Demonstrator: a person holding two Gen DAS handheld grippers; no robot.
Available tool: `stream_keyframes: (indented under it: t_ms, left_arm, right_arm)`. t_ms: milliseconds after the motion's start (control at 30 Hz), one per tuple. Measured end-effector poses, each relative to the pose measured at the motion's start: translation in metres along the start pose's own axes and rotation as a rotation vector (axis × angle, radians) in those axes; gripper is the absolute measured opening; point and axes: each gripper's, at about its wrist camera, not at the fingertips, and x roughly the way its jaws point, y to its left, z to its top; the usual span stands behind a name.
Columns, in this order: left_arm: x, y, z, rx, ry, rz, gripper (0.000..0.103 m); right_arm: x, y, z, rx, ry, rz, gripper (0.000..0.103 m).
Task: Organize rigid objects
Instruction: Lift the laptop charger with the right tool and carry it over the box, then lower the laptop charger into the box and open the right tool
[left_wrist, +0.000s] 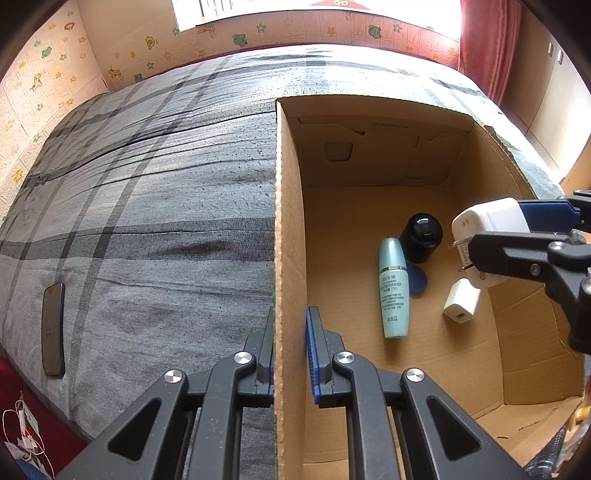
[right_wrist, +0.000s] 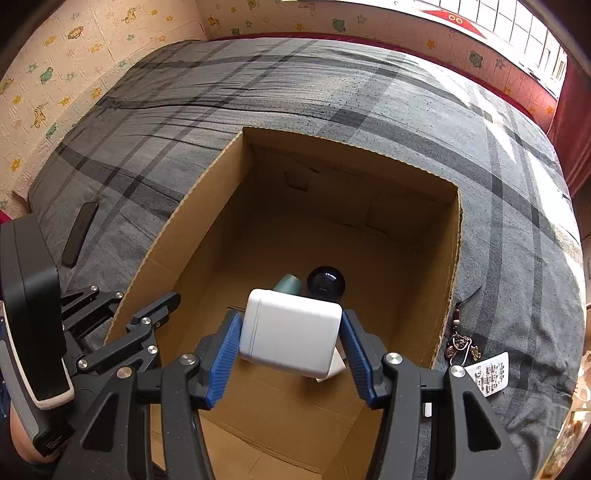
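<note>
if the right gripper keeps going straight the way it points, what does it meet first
Probably the small white charger on the box floor, just beyond the plug adapter the right gripper holds; depth is unclear.

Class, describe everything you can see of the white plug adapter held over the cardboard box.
The white plug adapter is a glossy, plastic-looking block with rounded corners and a seam near one end. Two metal prongs stick out of one face. The right gripper holds it by its sides between blue ribbed fingers, slightly tilted, in the air above the floor of the cardboard box. Only the fingers touch it.
</note>
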Motion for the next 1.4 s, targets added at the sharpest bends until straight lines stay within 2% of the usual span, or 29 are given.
stream_keyframes:
  t_ms: [433, 867, 1133, 1400]
  left_arm:
    - [0.0, 0.001, 0.0, 0.002, 0.0, -0.002, 0.014]
    - [0.0, 0.001, 0.0, 0.002, 0.0, -0.002, 0.014]
    - [0.0, 0.002, -0.001, 0.002, 0.001, -0.002, 0.014]
    - [0.0, 0.002, 0.0, 0.002, 0.001, 0.0, 0.014]
  right_arm:
    - [0.042, -0.002, -0.001, 0.011, 0.09, -0.021, 0.058]
    - [0.067, -0.01, -0.003, 0.036, 0.151, -0.032, 0.058]
    - [0.07, -0.012, 0.0, 0.038, 0.146, -0.024, 0.059]
    - [0.058, -0.011, 0.003, 0.042, 0.105, -0.01, 0.066]
